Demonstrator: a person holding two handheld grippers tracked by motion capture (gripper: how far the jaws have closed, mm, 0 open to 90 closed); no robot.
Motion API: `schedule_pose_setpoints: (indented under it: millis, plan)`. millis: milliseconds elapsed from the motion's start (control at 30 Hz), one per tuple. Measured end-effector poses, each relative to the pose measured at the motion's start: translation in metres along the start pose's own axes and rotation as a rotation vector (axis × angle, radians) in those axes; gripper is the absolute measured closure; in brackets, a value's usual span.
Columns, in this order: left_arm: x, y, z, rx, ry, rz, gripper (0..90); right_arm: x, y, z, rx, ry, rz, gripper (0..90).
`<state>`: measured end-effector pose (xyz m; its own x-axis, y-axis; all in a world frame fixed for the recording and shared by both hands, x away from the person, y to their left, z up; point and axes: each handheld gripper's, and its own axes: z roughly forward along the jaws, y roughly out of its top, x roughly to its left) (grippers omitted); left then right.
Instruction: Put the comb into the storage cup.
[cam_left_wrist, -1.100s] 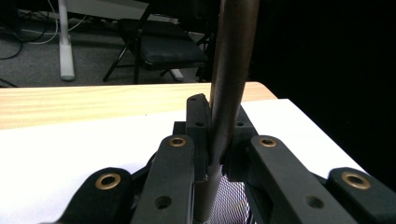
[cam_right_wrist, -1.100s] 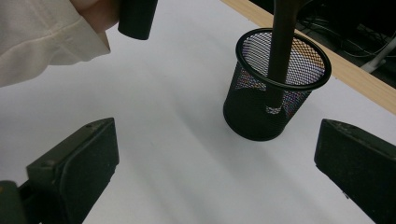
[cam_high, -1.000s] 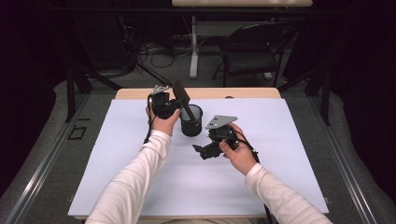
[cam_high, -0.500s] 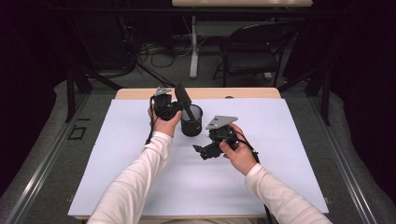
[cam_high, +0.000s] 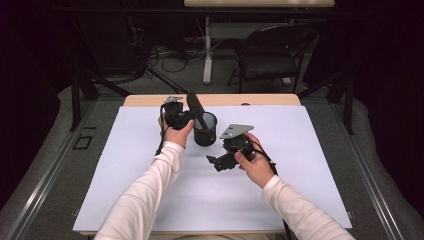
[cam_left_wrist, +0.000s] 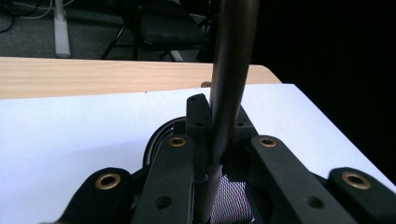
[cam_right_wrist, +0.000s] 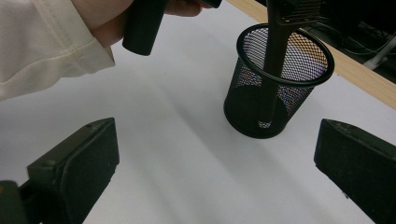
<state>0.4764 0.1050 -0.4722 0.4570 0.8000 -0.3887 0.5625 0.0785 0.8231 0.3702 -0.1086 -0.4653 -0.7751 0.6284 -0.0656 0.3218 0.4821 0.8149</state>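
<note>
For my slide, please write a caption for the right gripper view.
Open right claw faces a black mesh cup holding a dark utensil handle.

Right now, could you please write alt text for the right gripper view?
A black mesh cup stands on a white table sheet, with a dark utensil handle reaching down inside it. The right claw is open in the foreground.

I work in a lab-like recording room: black curtains, a folding chair (cam_high: 272, 55), floor cables (cam_high: 165, 57), a white-covered table (cam_high: 310, 150).
</note>
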Motion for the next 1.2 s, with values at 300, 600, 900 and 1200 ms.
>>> schedule_pose_setpoints:
  millis: [300,600,900,1200]
  plan:
    - [0.005,0.0,0.0,-0.001,0.025,-0.028,83.0,0.0,0.0,0.001,0.004,0.001,-0.002,0.0]
    - [0.013,0.0,-0.001,0.0,0.024,-0.076,82.8,0.0,0.0,0.001,0.003,0.001,0.0,0.0]
    - [0.024,-0.002,-0.003,0.001,0.01,-0.14,82.6,0.0,0.0,0.001,0.004,0.001,-0.002,0.0]
    - [0.031,-0.003,-0.003,-0.001,-0.03,-0.192,83.3,0.001,-0.001,0.002,0.009,0.003,-0.005,0.0]
